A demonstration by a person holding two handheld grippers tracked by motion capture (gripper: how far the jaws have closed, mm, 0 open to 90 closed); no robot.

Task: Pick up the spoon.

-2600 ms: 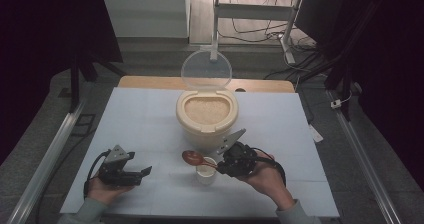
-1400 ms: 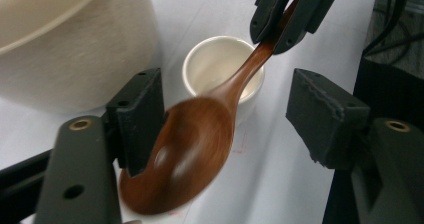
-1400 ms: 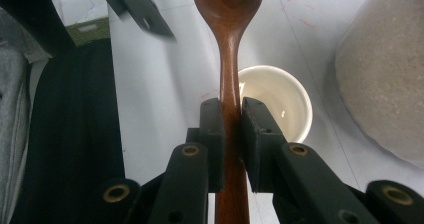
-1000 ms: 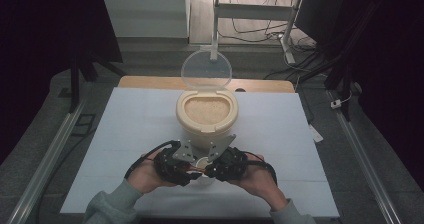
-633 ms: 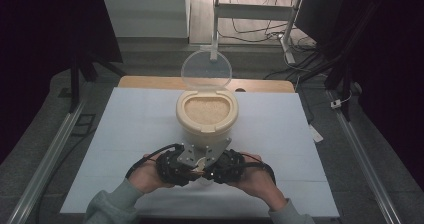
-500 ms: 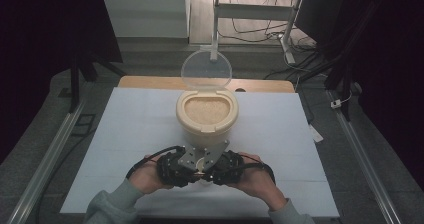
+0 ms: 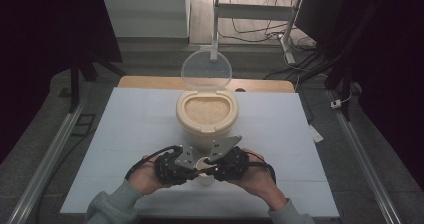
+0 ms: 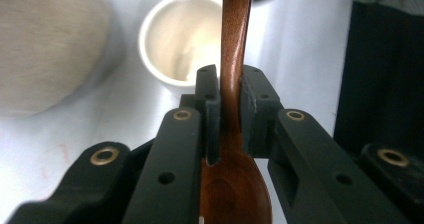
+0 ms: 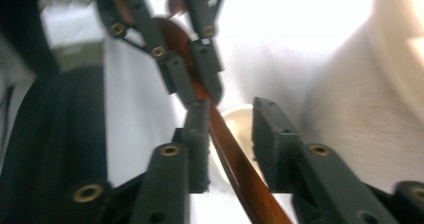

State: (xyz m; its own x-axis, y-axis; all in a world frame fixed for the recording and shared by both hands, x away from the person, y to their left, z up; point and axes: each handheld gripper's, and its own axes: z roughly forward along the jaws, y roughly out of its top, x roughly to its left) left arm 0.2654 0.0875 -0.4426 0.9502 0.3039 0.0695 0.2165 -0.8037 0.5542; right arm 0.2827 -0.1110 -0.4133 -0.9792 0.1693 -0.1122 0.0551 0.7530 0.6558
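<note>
Spoon [image 8: 234, 59] is pinched by left gripper [image 8: 231, 91]; right gripper [image 9: 227, 134], just opening, frees it; weak clamping could tip it into the cup [image 8: 182, 39].

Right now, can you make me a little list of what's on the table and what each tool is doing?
left tool: shut on the wooden spoon, near its bowl
right tool: jaws just opening, spoon handle between them, right pad off it
small white cup: on the table, under the spoon
big tub: full of rice, behind the tools
tub lid: flipped up
table: light blue top
</note>
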